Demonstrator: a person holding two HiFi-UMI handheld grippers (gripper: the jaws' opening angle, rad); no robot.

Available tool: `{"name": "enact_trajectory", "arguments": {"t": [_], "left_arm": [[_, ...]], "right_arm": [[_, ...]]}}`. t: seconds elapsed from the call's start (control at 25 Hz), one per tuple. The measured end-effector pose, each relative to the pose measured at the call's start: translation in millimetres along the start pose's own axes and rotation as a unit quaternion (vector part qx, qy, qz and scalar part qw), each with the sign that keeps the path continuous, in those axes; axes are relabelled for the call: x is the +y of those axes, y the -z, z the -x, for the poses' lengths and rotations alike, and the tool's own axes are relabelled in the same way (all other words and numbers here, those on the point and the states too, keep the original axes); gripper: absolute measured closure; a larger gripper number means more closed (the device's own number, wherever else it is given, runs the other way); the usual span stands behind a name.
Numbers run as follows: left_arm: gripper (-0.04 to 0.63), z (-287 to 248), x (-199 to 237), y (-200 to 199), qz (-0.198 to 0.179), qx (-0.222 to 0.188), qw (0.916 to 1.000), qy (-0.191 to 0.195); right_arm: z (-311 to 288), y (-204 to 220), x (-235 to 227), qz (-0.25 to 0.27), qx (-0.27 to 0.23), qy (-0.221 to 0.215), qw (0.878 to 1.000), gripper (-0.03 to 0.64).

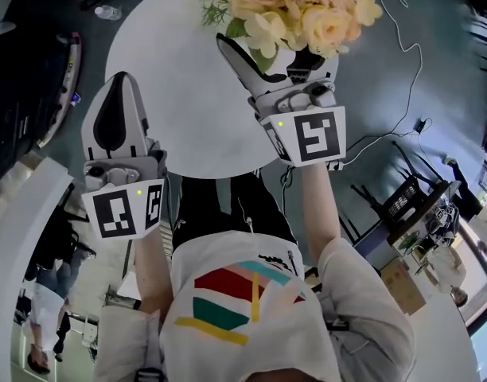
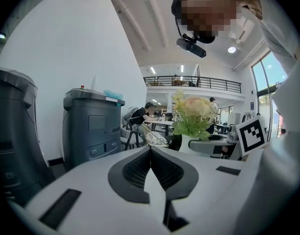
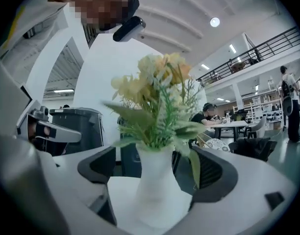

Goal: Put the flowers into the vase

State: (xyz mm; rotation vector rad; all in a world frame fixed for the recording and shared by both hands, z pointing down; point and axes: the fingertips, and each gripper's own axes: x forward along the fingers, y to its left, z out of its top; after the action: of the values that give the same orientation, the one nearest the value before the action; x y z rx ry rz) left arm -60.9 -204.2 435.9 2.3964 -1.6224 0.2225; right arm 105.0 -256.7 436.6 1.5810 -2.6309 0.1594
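Observation:
A bouquet of peach and cream flowers point(image 1: 295, 2) with green leaves stands in a white vase point(image 3: 155, 185) near the far edge of a round white table point(image 1: 188, 94). In the head view the blooms hide most of the vase. My right gripper point(image 3: 155, 165) is open, with the vase between its jaws; both dark pads stand clear of the vase. In the head view the right gripper point(image 1: 267, 50) reaches under the blooms. My left gripper point(image 1: 120, 78) hangs at the table's left edge, shut on nothing. In the left gripper view its tips point(image 2: 151, 148) meet, and the flowers point(image 2: 191, 112) show beyond.
Two grey bins point(image 2: 93, 126) stand by a white wall on the left. A plastic bottle point(image 1: 108, 12) and cables point(image 1: 403, 54) lie on the dark floor round the table. A black rack point(image 1: 403, 197) is at the right. People sit at tables in the background.

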Motion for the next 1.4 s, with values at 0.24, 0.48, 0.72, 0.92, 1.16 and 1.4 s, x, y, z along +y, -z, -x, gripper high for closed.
{"name": "enact_trajectory", "arguments": {"t": [0.24,0.48,0.72,0.92,1.16,1.4], "left_arm": [[0.588,9,1,12,0.008,0.002,1.0000,-0.003],[0.588,18,-7,2,0.004,-0.015,0.9999,-0.005],[0.588,34,-20,-15,0.003,-0.034,0.9994,-0.009],[0.588,52,-30,-51,0.006,-0.073,0.9971,-0.022],[0.588,81,-54,-122,-0.040,-0.144,0.9887,-0.008],[0.588,119,-66,-161,-0.064,-0.178,0.9818,-0.016]], "right_arm": [[4,50,7,-0.005,0.057,-0.003,0.998,0.155],[19,91,22,-0.033,0.121,-0.040,0.991,0.155],[48,80,58,0.004,0.144,-0.099,0.985,0.156],[82,10,76,0.025,0.098,-0.088,0.991,0.247],[111,-85,58,-0.070,0.005,-0.015,0.997,0.604],[149,-153,72,0.021,-0.050,0.015,0.998,0.604]]}}
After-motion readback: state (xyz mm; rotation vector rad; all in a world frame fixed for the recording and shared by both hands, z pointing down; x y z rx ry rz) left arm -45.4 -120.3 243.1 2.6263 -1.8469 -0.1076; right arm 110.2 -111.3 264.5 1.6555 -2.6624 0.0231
